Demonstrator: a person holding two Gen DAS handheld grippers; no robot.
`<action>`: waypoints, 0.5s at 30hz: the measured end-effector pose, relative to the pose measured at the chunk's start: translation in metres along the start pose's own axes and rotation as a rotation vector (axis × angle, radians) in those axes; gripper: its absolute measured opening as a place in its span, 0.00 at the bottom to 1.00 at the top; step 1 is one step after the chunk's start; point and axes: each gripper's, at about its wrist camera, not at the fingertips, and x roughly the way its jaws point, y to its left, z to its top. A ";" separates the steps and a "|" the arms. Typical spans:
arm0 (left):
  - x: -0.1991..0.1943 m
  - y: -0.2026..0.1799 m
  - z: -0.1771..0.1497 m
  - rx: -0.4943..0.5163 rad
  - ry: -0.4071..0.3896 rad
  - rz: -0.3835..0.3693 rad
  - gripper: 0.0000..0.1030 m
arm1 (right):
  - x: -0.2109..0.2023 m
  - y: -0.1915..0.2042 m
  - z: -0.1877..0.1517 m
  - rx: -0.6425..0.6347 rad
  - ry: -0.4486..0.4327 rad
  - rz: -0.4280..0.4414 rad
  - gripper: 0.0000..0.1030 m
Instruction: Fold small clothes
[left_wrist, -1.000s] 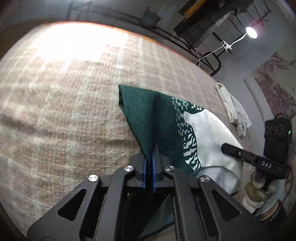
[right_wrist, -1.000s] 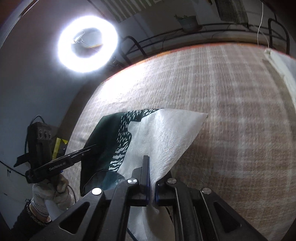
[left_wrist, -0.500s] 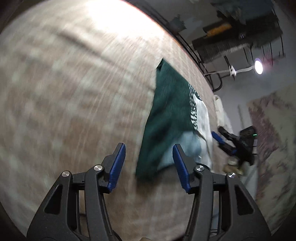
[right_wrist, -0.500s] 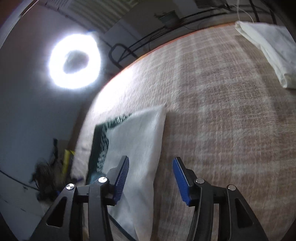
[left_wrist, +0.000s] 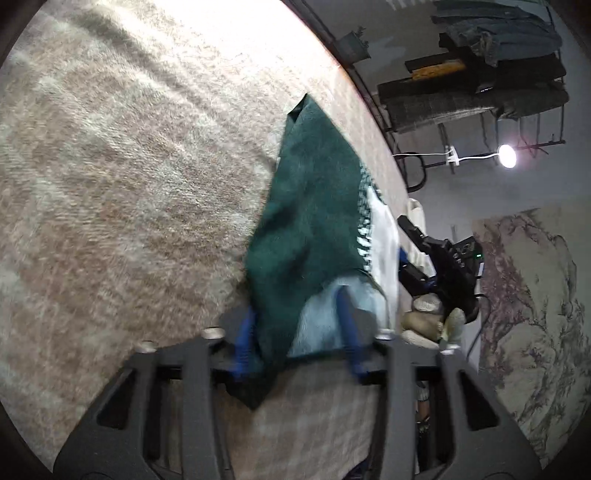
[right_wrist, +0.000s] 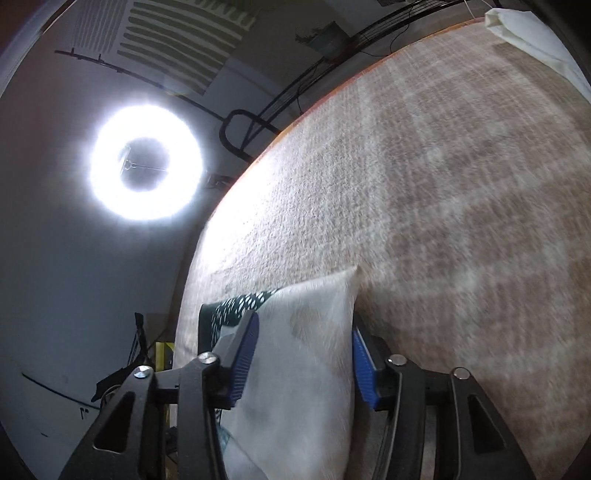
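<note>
A small dark green and white garment lies folded on the beige plaid table cover. My left gripper is open, its blue-padded jaws straddling the garment's near green corner. In the right wrist view the white part of the garment lies between the open jaws of my right gripper, with a strip of green pattern at its left. The right gripper and the gloved hand holding it show at the garment's far side in the left wrist view.
A folded white cloth lies at the far right edge of the table; it also shows in the left wrist view. A ring light stands off the table's left. A lamp and shelves stand beyond the table.
Both grippers were shut on the garment's edges and holding them up; they have opened and let go. The garment now lies flat, and both grippers have moved closer over its near edge.
</note>
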 end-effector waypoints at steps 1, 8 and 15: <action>0.002 0.002 0.001 -0.002 -0.001 0.016 0.14 | 0.003 0.001 0.003 0.004 0.003 -0.001 0.39; 0.007 -0.019 0.004 0.065 -0.031 0.049 0.03 | 0.013 0.024 0.000 -0.074 0.020 -0.077 0.03; 0.002 -0.054 0.009 0.145 -0.046 0.045 0.02 | -0.004 0.065 0.005 -0.187 -0.021 -0.141 0.00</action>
